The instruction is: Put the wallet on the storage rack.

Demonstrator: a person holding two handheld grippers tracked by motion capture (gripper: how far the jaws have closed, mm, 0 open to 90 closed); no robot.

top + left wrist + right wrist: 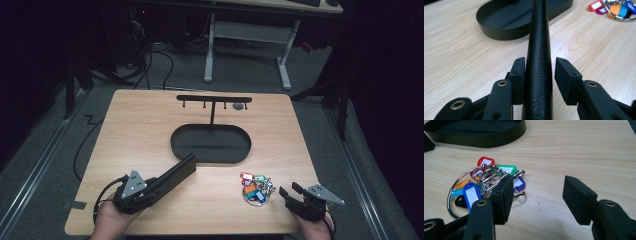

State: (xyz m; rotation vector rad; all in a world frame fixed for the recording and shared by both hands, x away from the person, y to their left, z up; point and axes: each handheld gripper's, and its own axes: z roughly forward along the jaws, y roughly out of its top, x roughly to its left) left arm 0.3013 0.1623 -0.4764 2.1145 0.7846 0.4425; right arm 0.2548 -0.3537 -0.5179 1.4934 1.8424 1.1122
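A long black case with a grained surface [176,171] lies at the table's front left, its far end near the rim of a black oval tray [173,144]. My left gripper [154,186] straddles the case's near end [539,32]. One pad [517,72] touches it and the other [565,75] stands a little off, so the gripper [540,62] is open. A key ring with coloured tags [256,189] lies at the front right. My right gripper [289,190] stands open just right of it. In the right gripper view the keys [486,185] lie beside one pad [504,195] of that gripper [537,185], with bare table between the pads.
A black T-shaped hook stand [214,98] rises behind the tray [499,35], with a small grey item [239,106] hanging at its right end. The tray's wall [486,142] lies beyond the keys. Bare wooden table [130,130] spreads left of the tray.
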